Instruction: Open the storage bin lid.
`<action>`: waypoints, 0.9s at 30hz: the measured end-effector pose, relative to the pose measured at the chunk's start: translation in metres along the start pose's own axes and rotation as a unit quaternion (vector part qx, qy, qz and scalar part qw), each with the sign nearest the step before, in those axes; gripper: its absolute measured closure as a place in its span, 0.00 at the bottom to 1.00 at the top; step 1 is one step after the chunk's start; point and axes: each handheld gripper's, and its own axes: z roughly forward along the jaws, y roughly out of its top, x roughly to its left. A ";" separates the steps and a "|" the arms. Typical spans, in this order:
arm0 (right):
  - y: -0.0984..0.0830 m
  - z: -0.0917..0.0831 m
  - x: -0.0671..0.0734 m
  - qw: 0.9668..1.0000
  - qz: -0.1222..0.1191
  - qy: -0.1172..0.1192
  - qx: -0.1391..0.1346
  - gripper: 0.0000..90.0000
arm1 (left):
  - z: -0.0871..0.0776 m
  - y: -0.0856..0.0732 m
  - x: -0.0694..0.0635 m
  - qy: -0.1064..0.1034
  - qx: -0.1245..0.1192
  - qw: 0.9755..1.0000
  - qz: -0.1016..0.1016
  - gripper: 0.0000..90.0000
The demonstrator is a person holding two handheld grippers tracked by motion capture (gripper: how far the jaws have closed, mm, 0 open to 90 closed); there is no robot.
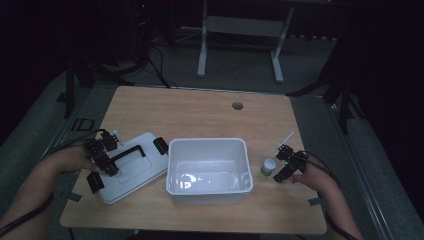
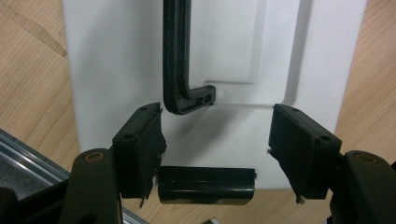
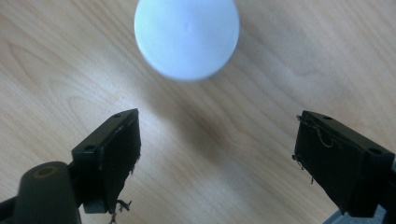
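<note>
A white lid (image 1: 135, 172) with a black handle (image 1: 127, 151) lies flat on the left of the wooden table. My left gripper (image 1: 107, 162) hovers over its near-left end, open. In the left gripper view the gripper (image 2: 215, 116) has its jaws either side of the lid's (image 2: 116, 56) short end. The handle's (image 2: 180, 70) bend lies just ahead, and a black latch (image 2: 205, 185) sits low between the pads, not squeezed. A small white-capped bottle (image 1: 268, 166) stands right of the white bin (image 1: 172, 165). My right gripper (image 1: 280, 164) is open just right of it. The round cap (image 3: 187, 37) sits ahead of the open right gripper (image 3: 219, 121).
The empty bin stands mid-table between the lid and the bottle. A second black latch (image 1: 160, 145) sticks out at the lid's far end, near the bin. A cable hole (image 1: 237, 106) lies in the bare far half of the table (image 1: 200, 115). A desk frame stands on the floor beyond.
</note>
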 end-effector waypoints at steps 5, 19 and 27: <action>0.011 -0.002 -0.002 1.000 0.001 -0.002 0.008 0.16 | 0.001 0.001 -0.001 0.000 0.001 1.000 0.003 0.38; 0.041 0.004 0.001 1.000 -0.002 0.017 0.010 0.18 | 0.004 0.003 -0.001 -0.001 0.005 1.000 0.005 0.38; 0.054 0.012 0.009 0.999 -0.023 0.022 0.036 0.30 | 0.004 0.004 -0.002 -0.001 0.008 1.000 0.009 0.38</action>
